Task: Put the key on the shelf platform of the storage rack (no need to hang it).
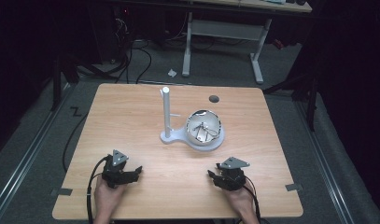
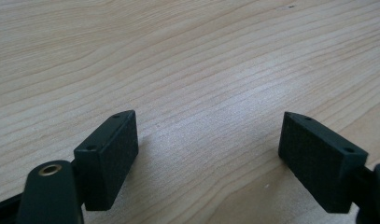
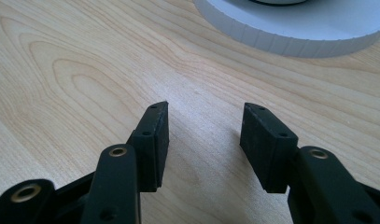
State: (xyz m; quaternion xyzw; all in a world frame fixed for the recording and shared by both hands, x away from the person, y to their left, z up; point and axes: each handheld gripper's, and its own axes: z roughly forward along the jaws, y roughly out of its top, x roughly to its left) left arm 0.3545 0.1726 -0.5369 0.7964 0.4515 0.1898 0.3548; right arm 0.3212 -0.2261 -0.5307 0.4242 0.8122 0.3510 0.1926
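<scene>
Wooden table (image 1: 131,116), dim room behind: you rested both grippers near its front edge.

Your left gripper (image 1: 137,171) and right gripper (image 1: 211,174) were both released, jaws apart over bare wood, nothing between the 2 pads of either. Nearest your right gripper, well apart, the white stand (image 1: 178,136) held a metal bowl (image 1: 204,128) beside 1 upright post (image 1: 166,112).

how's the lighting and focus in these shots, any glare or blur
High view: the table is lit, the room around it near black, and the steel bowl throws bright glints. Left gripper view: a pale sheen on the wood between the open jaws of the left gripper, grain softer far off. Right gripper view: right gripper sharp, white base slightly soft.
</scene>
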